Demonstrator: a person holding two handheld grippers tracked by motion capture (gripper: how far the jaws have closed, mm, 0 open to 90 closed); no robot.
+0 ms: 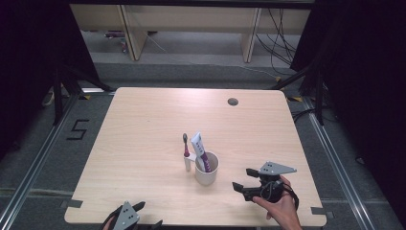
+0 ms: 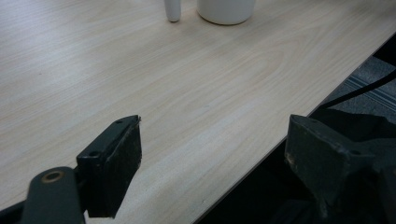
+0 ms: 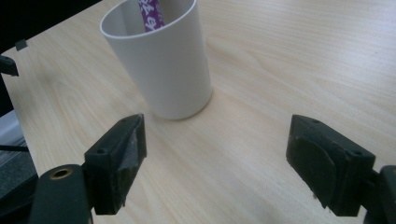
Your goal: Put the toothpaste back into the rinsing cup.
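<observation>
Two open grippers, left gripper (image 1: 143, 213) at table (image 1: 143, 143) edge, right gripper (image 1: 242, 179) near cup (image 1: 206, 168)

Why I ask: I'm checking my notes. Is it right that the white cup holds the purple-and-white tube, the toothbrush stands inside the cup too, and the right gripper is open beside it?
Not quite. The toothbrush stands upright on the table just left of the white cup, not inside it, as the high view shows. The tube is in the cup, and the right gripper is open beside it.
</observation>
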